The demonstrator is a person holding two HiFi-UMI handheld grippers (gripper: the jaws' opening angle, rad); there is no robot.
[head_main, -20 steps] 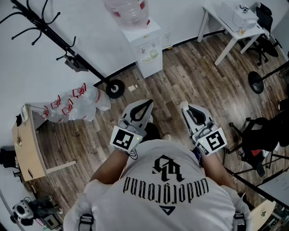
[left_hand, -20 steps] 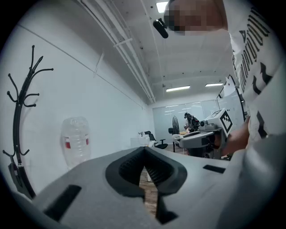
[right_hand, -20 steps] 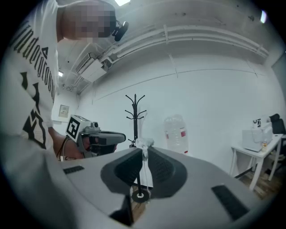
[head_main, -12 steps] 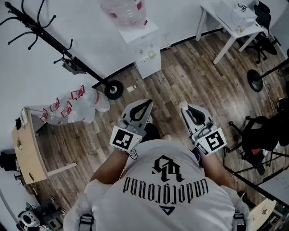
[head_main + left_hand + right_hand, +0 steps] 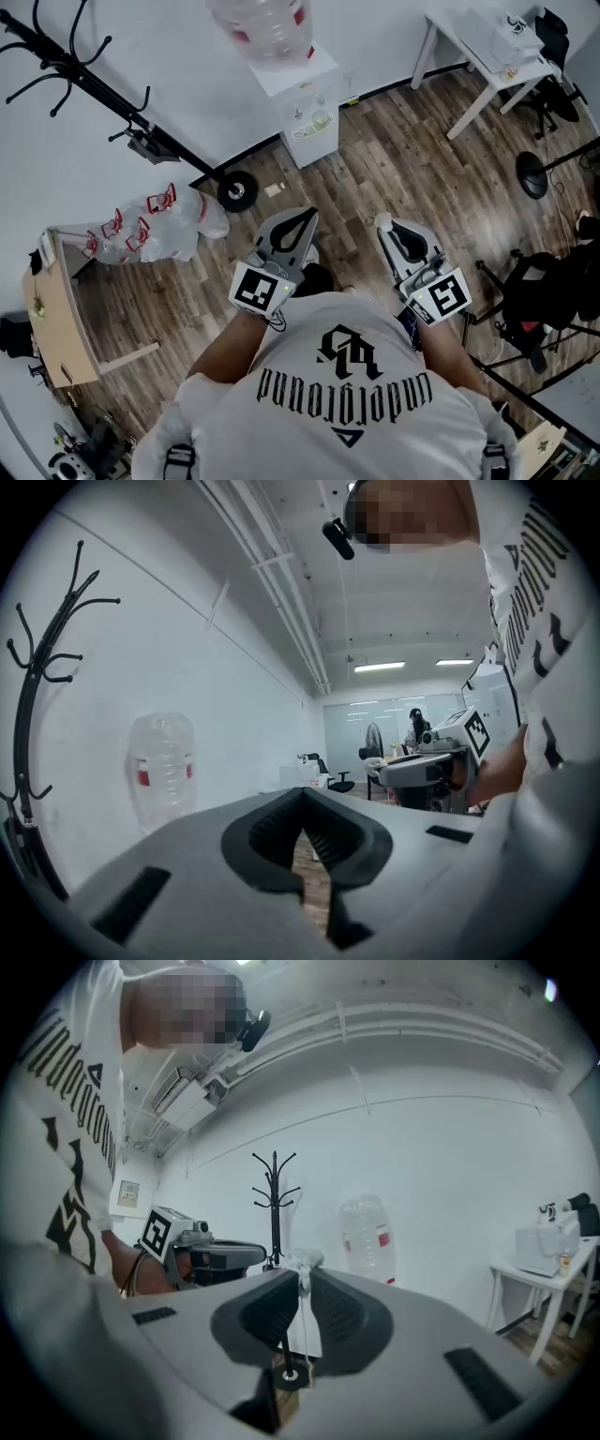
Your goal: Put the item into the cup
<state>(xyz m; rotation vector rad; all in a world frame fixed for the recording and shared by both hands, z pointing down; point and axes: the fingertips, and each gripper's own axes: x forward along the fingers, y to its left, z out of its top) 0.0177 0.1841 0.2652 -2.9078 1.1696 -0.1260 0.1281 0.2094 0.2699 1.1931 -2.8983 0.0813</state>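
I stand on a wooden floor with both grippers held in front of my chest. My right gripper (image 5: pixel 382 223) (image 5: pixel 302 1271) is shut on a small white crumpled item (image 5: pixel 302 1261) at its tips, and a thin thread hangs down from the item. In the head view the item (image 5: pixel 382 221) shows as a white speck at the jaw tips. My left gripper (image 5: pixel 308 215) (image 5: pixel 302 795) is shut with nothing in it. A pale cup-like thing (image 5: pixel 322 120) sits in the water dispenser's niche; it is too small to tell more.
A white water dispenser (image 5: pixel 309 131) with a clear bottle (image 5: pixel 267 23) stands against the wall ahead. A black coat rack (image 5: pixel 103 94) and plastic bags (image 5: pixel 159 220) are at the left, a white table (image 5: pixel 487 56) at the far right, black chairs (image 5: pixel 544 291) at the right.
Both grippers keep their place and grip. The head view has shifted a little, so the dispenser and table sit slightly further right.
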